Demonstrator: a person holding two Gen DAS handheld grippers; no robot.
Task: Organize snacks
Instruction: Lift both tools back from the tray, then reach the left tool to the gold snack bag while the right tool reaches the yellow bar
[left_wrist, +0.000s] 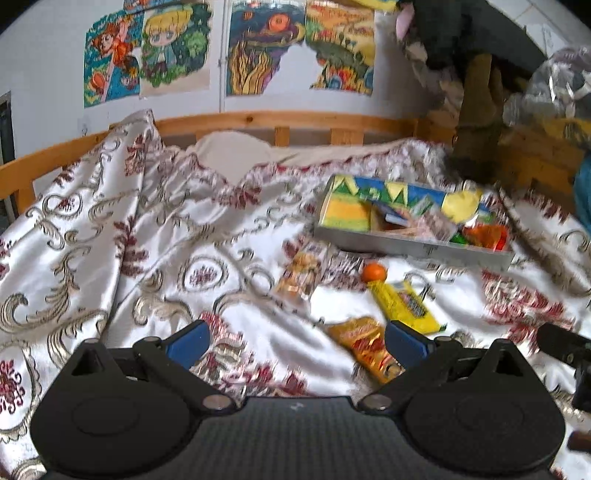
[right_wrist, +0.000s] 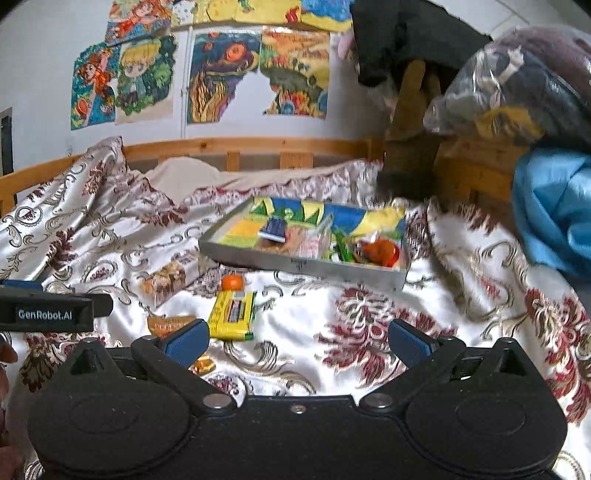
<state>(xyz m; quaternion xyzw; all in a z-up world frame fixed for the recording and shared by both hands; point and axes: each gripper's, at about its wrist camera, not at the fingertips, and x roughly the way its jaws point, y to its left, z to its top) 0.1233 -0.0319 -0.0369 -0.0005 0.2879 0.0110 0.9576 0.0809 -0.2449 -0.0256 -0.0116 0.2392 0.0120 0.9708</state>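
Observation:
A grey tray (left_wrist: 406, 248) (right_wrist: 295, 264) with a colourful lining lies on the bedspread and holds several snacks, among them a blue packet (right_wrist: 273, 229) and an orange wrapper (right_wrist: 380, 251). In front of it lie a small orange fruit (left_wrist: 373, 273) (right_wrist: 232, 282), a yellow packet (left_wrist: 404, 306) (right_wrist: 232, 314), an orange packet (left_wrist: 365, 345) (right_wrist: 170, 324) and a clear-wrapped pastry (left_wrist: 301, 275) (right_wrist: 168, 278). My left gripper (left_wrist: 297, 341) is open, its right finger just beside the orange packet. My right gripper (right_wrist: 297, 341) is open over the bedspread, right of the yellow packet.
The bed has a patterned cream and red bedspread (left_wrist: 147, 258) and a wooden rail (left_wrist: 258, 122) along the wall with posters (left_wrist: 147, 51). Bagged clothes (right_wrist: 517, 88) and blue fabric (right_wrist: 554, 210) pile up at the right. The other gripper's body (right_wrist: 48, 314) shows at left.

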